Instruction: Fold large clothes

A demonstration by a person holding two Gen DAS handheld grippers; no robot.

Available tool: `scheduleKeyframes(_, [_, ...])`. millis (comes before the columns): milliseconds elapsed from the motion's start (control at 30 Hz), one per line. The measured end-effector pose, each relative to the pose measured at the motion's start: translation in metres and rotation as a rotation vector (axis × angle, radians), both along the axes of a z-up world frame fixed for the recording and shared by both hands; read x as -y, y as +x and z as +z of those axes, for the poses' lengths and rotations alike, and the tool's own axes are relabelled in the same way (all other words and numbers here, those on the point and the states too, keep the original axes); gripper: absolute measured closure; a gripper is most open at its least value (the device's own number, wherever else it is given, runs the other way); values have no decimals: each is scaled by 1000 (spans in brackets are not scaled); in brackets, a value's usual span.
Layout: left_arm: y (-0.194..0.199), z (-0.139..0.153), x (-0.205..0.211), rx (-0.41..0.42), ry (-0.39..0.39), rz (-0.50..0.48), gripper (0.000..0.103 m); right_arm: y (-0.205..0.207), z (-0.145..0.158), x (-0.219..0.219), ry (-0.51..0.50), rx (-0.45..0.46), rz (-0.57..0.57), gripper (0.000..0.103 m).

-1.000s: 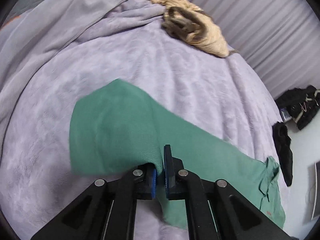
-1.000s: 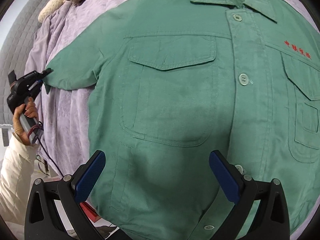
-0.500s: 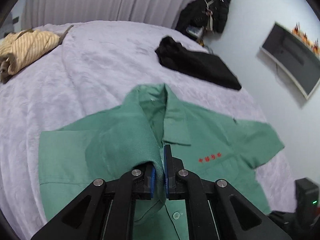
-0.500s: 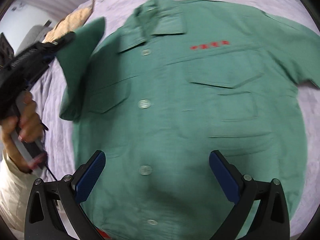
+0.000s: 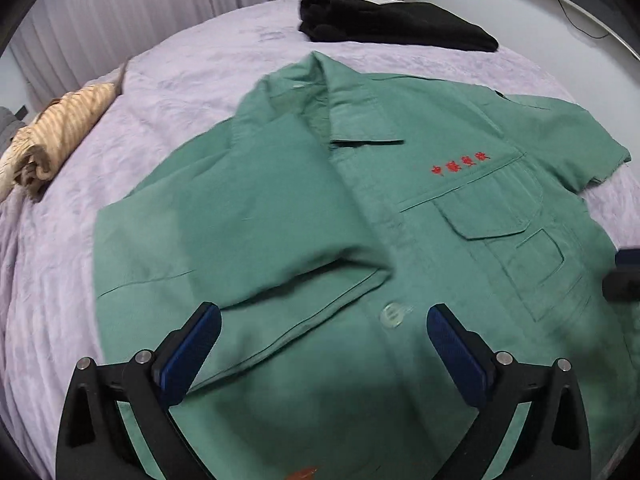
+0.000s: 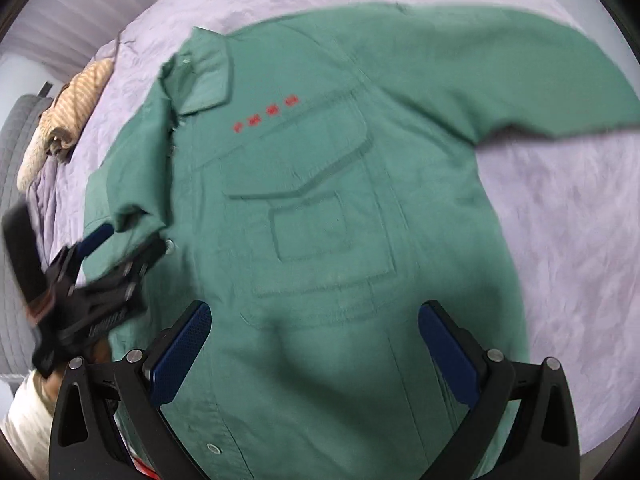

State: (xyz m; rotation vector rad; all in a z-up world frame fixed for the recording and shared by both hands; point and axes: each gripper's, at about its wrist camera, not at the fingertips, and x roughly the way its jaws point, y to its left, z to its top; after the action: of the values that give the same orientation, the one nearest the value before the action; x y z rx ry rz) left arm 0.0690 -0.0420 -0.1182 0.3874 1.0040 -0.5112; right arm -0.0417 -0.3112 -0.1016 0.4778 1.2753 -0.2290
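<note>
Left wrist view shows the left gripper with its jaws opening wide and nothing between them; the blue pads stand apart above the green shirt, clear of the cloth. The sleeve on the left of this view lies folded inward across the shirt's front, its hem edge running diagonally toward the middle button. That reads as the first side fold just laid down and let go.

From the right wrist view, the right gripper also stands wide open and empty, hovering over the lower front of the shirt. The other sleeve is spread straight out to the side on the lilac bedspread, not yet folded. The next move probably calls for taking that sleeve near its cuff and carrying it across the chest to match the first one, keeping the cloth flat so it does not bunch over the pocket.

The shirt lies face up in the middle of the bed, buttoned, collar pointing toward the far side. It is a short-sleeved work shirt with flapped chest pockets and a row of small red embroidered characters above one pocket. The fabric looks fairly stiff and mostly smooth. A black garment and a striped tan bundle rest well apart from it, near the bed's far edges.
</note>
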Motion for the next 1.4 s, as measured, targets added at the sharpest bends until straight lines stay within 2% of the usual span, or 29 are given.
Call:
scheduleKeyframes(100, [2, 5, -60, 75, 92, 143, 0, 37, 18, -33, -87, 57, 153, 0])
scheduleKeyframes(233, [18, -24, -122, 72, 250, 294, 0, 95, 13, -107, -238, 81, 435, 0])
scheduleKeyframes(367, [41, -44, -138, 94, 273, 401, 0, 137, -26, -177, -455, 88, 662, 0])
scheduleKeyframes(433, [48, -49, -149, 107, 264, 501, 0, 154, -52, -201, -629, 74, 730, 1])
scheduleKeyframes(467, [51, -51, -162, 84, 244, 574, 0, 161, -62, -208, -720, 67, 755, 13])
scheduleKeyframes(500, [55, -54, -171, 41, 181, 608, 0, 164, -64, -210, -739, 74, 764, 30])
scheduleKeyframes(533, [56, -55, -180, 7, 126, 637, 0, 167, -58, -205, -701, 90, 748, 83])
scheduleKeyframes(567, [55, -57, -187, -6, 91, 653, 0, 170, -47, -195, -650, 111, 691, 89])
scheduleKeyframes(667, [52, -58, -187, 14, 98, 646, 0, 165, 1, -124, -264, 279, 387, 89])
scheduleKeyframes(733, [50, -61, -187, 4, 84, 650, 0, 151, 2, -64, -35, 308, 128, 89])
scheduleKeyframes(800, [51, -65, -189, -12, 70, 643, 0, 131, -30, -6, 306, 301, -136, 82])
scheduleKeyframes(867, [54, -62, -187, -9, 86, 616, 0, 109, -71, 24, 572, 265, -331, 66])
scheduleKeyframes(933, [55, -57, -188, 0, 97, 580, 0, 89, -95, 33, 716, 269, -447, 65])
scheduleKeyframes(1033, [59, -50, -196, -35, 64, 559, 0, 64, -99, 37, 809, 325, -535, 54])
scheduleKeyframes(1100, [63, -51, -201, -58, 49, 560, 0, 62, -95, 45, 812, 340, -552, 47])
scheduleKeyframes(1167, [63, -52, -206, -78, 19, 586, 0, 58, -90, 63, 852, 399, -621, 40])
scheduleKeyframes(1200, [61, -53, -209, -89, 0, 606, 0, 53, -89, 73, 891, 427, -671, 39])
scheduleKeyframes(1267, [60, -54, -216, -124, -38, 640, 0, 50, -90, 78, 916, 427, -717, 38])
scheduleKeyframes(1333, [58, -53, -221, -150, -60, 642, 0, 51, -82, 75, 869, 382, -662, 38])
scheduleKeyframes(1400, [55, -47, -224, -157, -62, 605, 0, 55, -72, 63, 814, 338, -578, 38])
